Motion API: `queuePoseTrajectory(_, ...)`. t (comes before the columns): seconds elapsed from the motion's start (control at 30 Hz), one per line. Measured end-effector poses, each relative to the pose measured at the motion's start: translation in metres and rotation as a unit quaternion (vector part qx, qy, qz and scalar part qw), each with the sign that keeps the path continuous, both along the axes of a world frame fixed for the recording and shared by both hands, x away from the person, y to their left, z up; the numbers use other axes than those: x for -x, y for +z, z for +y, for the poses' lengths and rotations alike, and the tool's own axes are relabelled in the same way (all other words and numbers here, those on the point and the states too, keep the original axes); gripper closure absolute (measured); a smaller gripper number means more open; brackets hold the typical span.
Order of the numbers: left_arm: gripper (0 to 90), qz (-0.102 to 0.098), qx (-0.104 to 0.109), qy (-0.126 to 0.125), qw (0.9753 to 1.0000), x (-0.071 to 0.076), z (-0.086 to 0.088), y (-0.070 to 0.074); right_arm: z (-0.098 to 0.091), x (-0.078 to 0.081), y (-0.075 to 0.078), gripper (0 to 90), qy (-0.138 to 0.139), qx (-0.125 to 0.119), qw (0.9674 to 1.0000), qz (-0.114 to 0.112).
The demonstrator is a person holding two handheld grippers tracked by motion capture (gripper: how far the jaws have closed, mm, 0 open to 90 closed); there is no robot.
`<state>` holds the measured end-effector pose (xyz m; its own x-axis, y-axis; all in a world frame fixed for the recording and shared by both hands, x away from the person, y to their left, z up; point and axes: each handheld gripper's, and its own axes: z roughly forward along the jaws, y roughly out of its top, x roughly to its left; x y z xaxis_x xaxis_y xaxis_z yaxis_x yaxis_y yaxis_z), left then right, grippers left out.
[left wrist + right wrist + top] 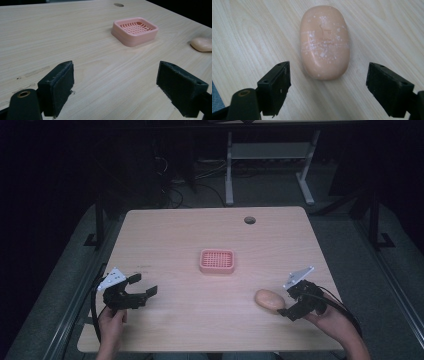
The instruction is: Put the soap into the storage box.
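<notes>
From the high view, the bar of soap [269,299] lies flat on the near right of the table [170,235], just beside the right gripper [288,306], whose jaws stand spread toward it, apparently lined up to take it. The pink soap dish [217,261] sits near the table's middle, well apart from the soap. The left gripper [143,286] hovers at the near left, jaws spread and empty, probably kept clear. In the left gripper view, the soap dish [135,31] lies far ahead and the soap [202,44] at the right edge. In the right gripper view, the soap [324,41] lies lengthwise just beyond the spread jaws, untouched, its narrow width facing them for an easy pinch.
</notes>
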<state>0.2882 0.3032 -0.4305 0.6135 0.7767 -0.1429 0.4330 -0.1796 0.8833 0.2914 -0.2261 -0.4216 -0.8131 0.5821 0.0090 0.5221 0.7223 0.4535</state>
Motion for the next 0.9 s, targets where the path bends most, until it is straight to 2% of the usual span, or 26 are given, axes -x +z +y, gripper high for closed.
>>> queuePoseTrajectory(0.37, 14.3, 0.0, 0.004, 0.001, 1.0, 0.0, 0.0, 0.0, 0.021, -0.014, -0.002, 21.3, 0.025, 0.023, 0.9994, 0.012)
queuePoseTrajectory(0.9, 14.3, 0.0, 0.003, 0.001, 1.0, 0.0, 0.0, 0.0, 0.04, -0.027, -0.007, 22.7, 0.045, 0.053, 0.9973, 0.025)
